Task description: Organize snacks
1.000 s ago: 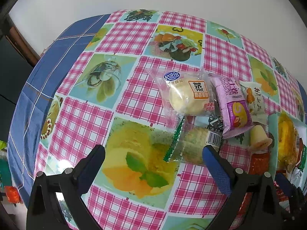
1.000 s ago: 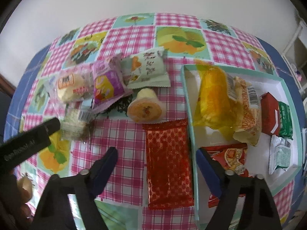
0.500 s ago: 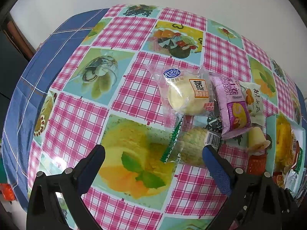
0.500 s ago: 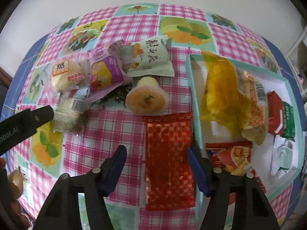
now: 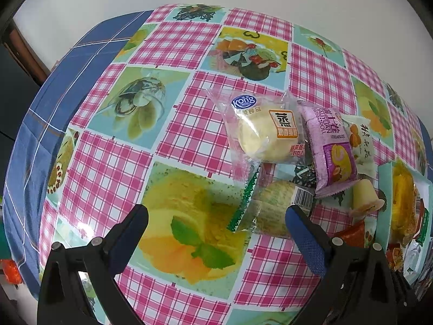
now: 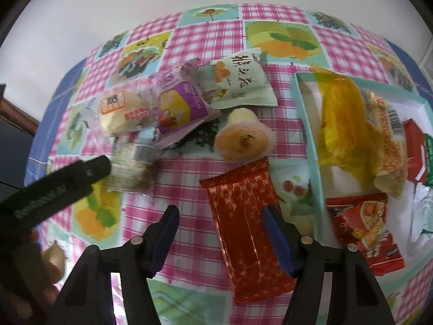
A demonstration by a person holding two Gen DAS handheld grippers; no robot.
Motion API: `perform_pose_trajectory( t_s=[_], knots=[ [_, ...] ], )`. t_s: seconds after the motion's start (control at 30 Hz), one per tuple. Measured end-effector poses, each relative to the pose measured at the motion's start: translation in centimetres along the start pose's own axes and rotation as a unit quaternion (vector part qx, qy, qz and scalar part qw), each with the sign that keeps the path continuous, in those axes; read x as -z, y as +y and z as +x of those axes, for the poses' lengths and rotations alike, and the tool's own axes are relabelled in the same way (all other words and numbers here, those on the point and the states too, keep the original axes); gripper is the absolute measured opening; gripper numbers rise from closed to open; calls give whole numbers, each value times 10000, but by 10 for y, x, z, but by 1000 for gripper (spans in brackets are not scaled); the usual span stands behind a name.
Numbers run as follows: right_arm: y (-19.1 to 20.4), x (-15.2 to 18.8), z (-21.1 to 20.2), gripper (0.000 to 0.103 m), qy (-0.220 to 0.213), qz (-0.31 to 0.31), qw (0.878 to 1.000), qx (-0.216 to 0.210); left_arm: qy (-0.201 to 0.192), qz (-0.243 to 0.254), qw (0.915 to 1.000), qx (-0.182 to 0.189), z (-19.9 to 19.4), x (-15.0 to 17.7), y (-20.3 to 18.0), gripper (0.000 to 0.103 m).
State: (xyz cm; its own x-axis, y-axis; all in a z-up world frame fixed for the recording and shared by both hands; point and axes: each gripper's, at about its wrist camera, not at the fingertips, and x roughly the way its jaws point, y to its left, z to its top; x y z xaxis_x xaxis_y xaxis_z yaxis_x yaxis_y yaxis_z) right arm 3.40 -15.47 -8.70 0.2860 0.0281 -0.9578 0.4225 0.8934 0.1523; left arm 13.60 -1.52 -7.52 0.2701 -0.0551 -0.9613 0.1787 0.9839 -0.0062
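Observation:
A red foil snack packet (image 6: pixel 243 233) lies flat on the checked tablecloth, beside a teal-rimmed white tray (image 6: pixel 305 113). My right gripper (image 6: pixel 219 212) hangs low over the packet and its jaws are closing. The packet is between them: the right finger covers its right edge, the left finger stands clear of it. My left gripper (image 5: pixel 216 211) is open over the cloth with nothing in it. A clear packet with a green edge (image 5: pixel 268 208) lies just ahead of its right finger.
Loose behind the red packet are a jelly cup (image 6: pixel 243 140), a purple roll packet (image 6: pixel 181 105), a pale green packet (image 6: pixel 240 81) and a bun in clear wrap (image 6: pixel 121 111). The tray holds several snacks. A hand (image 6: pixel 27 270) grips the left tool at the lower left.
The right gripper's jaws have narrowed and it has come lower and closer over the red packet. The left gripper's view has hardly shifted.

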Motion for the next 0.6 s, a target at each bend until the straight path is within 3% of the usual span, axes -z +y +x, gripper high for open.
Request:
perform_pose_trajectory(
  t_s=[0.17, 0.47, 0.6],
  knots=[
    [-1, -3, 3, 65, -69, -182, 9979, 624, 43, 125, 9999, 76, 5, -1, -5, 101],
    [-6, -2, 13, 65, 148, -39, 9997, 174, 113, 423, 9982, 422, 17, -3, -25, 101],
    [8, 2, 19, 65, 221, -395, 9981, 425, 147, 558, 9975, 396, 26, -3, -32, 101]
  ],
)
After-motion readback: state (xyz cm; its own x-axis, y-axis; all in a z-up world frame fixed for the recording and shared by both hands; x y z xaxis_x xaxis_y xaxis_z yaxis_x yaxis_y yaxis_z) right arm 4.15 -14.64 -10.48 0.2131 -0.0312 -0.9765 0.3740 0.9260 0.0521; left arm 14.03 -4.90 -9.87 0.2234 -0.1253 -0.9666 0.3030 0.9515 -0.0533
